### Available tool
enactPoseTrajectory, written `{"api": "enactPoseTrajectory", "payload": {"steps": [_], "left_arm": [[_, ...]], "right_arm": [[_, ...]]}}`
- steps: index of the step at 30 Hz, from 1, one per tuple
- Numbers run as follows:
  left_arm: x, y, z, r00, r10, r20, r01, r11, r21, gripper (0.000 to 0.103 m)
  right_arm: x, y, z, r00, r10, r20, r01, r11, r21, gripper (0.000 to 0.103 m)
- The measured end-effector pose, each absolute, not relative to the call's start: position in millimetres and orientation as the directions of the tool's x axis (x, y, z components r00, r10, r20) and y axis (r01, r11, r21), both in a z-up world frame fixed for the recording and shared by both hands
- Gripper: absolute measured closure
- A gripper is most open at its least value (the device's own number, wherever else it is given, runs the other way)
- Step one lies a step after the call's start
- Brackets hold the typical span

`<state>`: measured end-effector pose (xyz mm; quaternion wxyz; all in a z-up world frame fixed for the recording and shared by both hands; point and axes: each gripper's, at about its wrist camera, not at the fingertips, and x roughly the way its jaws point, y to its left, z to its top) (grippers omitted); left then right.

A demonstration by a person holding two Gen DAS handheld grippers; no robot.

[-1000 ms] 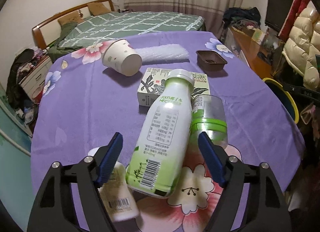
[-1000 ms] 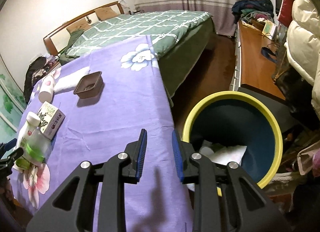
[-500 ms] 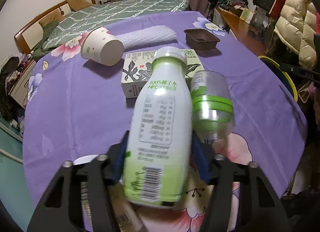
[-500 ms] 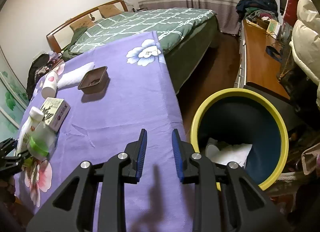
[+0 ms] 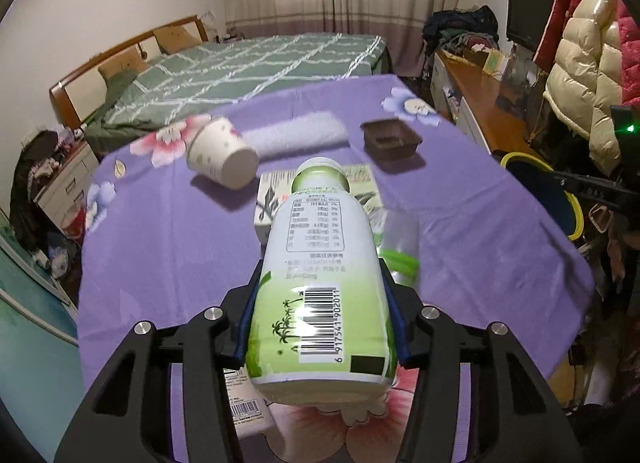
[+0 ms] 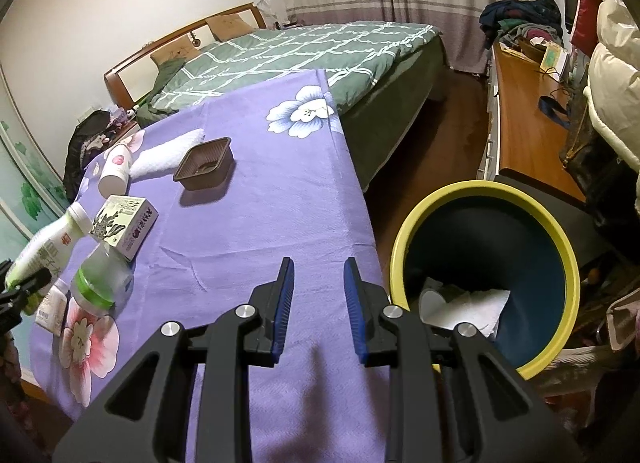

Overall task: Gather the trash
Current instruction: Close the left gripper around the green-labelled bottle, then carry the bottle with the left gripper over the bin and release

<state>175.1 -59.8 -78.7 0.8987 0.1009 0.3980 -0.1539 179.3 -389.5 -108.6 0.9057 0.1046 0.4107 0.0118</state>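
Since the earlier frame, the left gripper (image 5: 320,317) had been closing and now clamped the green-white bottle (image 5: 320,275), lifted off the purple tablecloth (image 5: 168,247), probably for carrying to the bin (image 6: 486,275). Right gripper (image 6: 318,305) waited near it, jaws apart, empty.

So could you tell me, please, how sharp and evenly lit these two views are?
Left wrist view: strong fisheye bending at the edges, dark corners, the held bottle readable though its far label is soft, the clear green-banded bottle blurred. Right wrist view: sharper, and the right gripper throws a soft shadow on the purple cloth.
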Motion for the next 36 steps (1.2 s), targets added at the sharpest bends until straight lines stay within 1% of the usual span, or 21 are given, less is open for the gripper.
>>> {"api": "enactPoseTrajectory", "payload": {"steps": [5, 9, 16, 21, 27, 34, 35, 36], "left_arm": [[168, -76, -61, 0.656, -0.226, -0.720, 0.380, 0.923, 0.056, 0.052], [165, -109, -54, 0.642, -0.287, -0.711, 0.444, 0.895, 0.041, 0.052], [175, -208, -52, 0.558, -0.438, -0.705, 0.593, 0.804, -0.030, 0.052], [184, -287, -58, 0.477, -0.505, -0.719, 0.681, 0.730, -0.061, 0.052], [200, -372, -82, 0.394, -0.515, -0.761, 0.729, 0.680, -0.083, 0.052], [206, -445, -118, 0.329, -0.506, -0.797, 0.759, 0.644, -0.095, 0.052], [206, -449, -120, 0.337, -0.503, -0.796, 0.758, 0.647, -0.088, 0.050], [206, -452, -120, 0.359, -0.494, -0.792, 0.749, 0.658, -0.071, 0.035]], "right_arm": [[172, -398, -103, 0.676, 0.102, -0.730, 0.074, 0.976, 0.204, 0.078], [160, -412, -95, 0.698, 0.075, -0.712, 0.095, 0.976, 0.197, 0.078], [128, -459, -91, 0.709, -0.042, -0.704, 0.208, 0.966, 0.152, 0.078], [109, -497, -100, 0.693, -0.105, -0.713, 0.288, 0.948, 0.139, 0.078], [93, -537, -117, 0.673, -0.132, -0.728, 0.354, 0.922, 0.160, 0.078], [84, -566, -128, 0.662, -0.142, -0.736, 0.398, 0.899, 0.185, 0.078], [84, -568, -128, 0.661, -0.144, -0.736, 0.402, 0.897, 0.186, 0.078], [84, -569, -129, 0.660, -0.145, -0.737, 0.405, 0.895, 0.186, 0.078]]}}
